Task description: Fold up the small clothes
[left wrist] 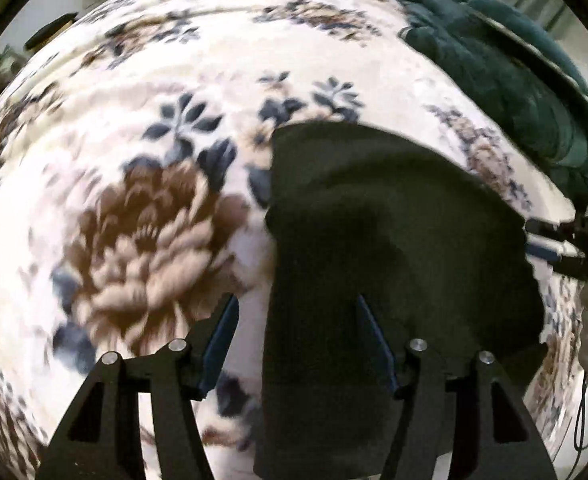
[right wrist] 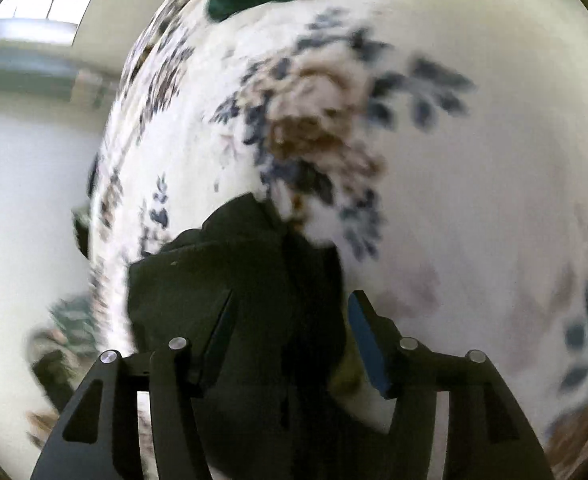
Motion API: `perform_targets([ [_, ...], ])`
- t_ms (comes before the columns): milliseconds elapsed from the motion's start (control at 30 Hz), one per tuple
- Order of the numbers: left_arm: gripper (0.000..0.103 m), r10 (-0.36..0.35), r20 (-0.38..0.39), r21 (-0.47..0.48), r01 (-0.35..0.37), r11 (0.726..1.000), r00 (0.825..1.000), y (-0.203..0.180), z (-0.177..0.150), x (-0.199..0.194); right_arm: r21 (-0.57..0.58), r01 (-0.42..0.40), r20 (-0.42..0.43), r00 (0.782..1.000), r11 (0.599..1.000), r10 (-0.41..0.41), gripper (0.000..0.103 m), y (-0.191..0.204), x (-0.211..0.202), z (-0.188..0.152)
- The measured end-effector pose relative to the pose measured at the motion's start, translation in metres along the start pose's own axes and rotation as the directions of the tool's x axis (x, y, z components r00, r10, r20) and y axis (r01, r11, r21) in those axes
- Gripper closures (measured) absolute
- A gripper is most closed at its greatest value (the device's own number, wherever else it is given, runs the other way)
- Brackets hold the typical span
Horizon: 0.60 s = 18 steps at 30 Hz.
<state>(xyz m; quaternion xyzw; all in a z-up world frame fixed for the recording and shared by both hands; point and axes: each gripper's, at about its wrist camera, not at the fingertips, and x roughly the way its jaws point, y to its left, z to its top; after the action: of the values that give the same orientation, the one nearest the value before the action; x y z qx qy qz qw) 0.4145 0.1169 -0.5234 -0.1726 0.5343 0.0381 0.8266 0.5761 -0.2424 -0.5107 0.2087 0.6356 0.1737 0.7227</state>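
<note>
A plush cream blanket printed with brown peonies and navy leaves covers the whole work surface, and a dark teal ribbed fleece throw lies bunched at about 1 o'clock in the left wrist view. The small black fabric garment lies on the blanket from the centre towards 4 o'clock there, one edge running down between the fingers of the left gripper. Those jaws stand spread, with cloth in the gap but nothing pinched. In the right wrist view the same garment is heaped in rumpled folds at 6 o'clock, filling the space between the fingers of the right gripper, whose jaws are likewise parted and gripping nothing.

The cloth looks light, limp and matte, likely to sag and drag on the pile; a hem or corner seems the best hold. Motion blur smears both views. The garment's kind, its seams and its near edge, cut off by the frame, cannot be made out.
</note>
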Motion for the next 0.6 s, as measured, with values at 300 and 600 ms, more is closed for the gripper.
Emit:
perform_targets([
  [300,0.044,-0.02,0.01,-0.023,0.02,1.0,1.0,0.003,0.005,-0.002,-0.099,0.185,0.187,0.969,0.978,-0.164,0.098,0.035,-0.018,0.029],
  [600,0.044,0.021,0.005,-0.011,-0.021,1.0,1.0,0.01,-0.007,-0.013,-0.041,0.102,0.013,0.995,0.994,-0.101,0.065,0.008,-0.047,-0.001],
])
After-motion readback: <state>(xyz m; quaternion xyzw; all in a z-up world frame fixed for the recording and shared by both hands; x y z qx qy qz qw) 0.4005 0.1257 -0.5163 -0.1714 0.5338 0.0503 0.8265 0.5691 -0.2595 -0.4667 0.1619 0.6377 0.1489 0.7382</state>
